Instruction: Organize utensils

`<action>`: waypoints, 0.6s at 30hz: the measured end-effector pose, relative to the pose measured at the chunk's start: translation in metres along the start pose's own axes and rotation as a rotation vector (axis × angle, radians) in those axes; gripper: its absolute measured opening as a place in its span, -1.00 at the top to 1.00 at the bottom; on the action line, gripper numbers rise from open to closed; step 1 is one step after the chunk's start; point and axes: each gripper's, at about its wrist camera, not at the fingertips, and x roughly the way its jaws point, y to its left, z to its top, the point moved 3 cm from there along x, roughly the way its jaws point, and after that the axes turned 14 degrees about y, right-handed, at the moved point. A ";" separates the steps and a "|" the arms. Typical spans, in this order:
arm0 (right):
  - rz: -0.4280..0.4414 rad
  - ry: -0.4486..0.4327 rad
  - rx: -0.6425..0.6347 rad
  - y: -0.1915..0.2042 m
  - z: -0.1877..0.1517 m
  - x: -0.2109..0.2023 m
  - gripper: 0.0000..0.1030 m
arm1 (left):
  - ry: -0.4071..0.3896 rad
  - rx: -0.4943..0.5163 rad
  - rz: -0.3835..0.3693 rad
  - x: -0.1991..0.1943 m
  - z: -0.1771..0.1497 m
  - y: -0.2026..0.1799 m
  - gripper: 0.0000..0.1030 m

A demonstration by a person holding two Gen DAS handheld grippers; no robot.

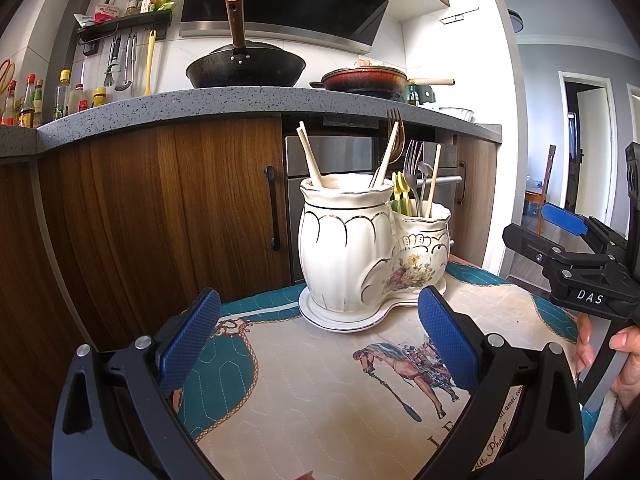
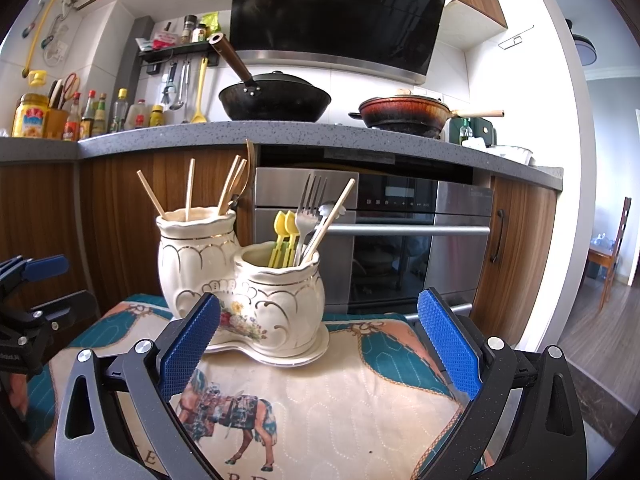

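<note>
Left gripper (image 1: 319,346): black two-finger tool with blue textured pads, jaws released wide and holding nothing, low over the cloth.
Right gripper (image 2: 319,350): matching black tool with blue pads, jaws likewise spread and empty; in the left wrist view it showed at the right edge (image 1: 560,236), gripped by a hand (image 1: 624,356).
Cloth (image 2: 344,400): quilted cream and teal mat printed with a brown horse, covering the surface under both tools.
Holder (image 1: 360,248): cream ceramic double-pot utensil holder with gold trim and a floral motif, standing upright on its matching saucer on the cloth, ahead of both pairs of jaws and touching neither; in the left view it sat between the two pads, in the right view nearer the left pad.
Tall pot (image 2: 196,256): held pale wooden chopsticks (image 2: 189,190) and a dark gold-toned fork (image 1: 394,136), all leaning on the rim.
Short pot (image 2: 284,296): held yellow-green plastic spoons (image 2: 285,236), silver metal forks (image 2: 308,212), a single pale chopstick (image 2: 334,216) and a grey utensil whose kind I could not tell.
Background: grey speckled counter (image 1: 200,106) with a black wok (image 1: 246,68) and a reddish-brown pan (image 2: 404,112); steel oven (image 2: 400,240) set in wooden cabinets behind the holder.
</note>
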 end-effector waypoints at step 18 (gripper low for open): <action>0.000 0.004 0.001 -0.001 -0.001 0.000 -0.90 | 0.002 -0.001 0.001 0.000 0.000 0.000 -0.89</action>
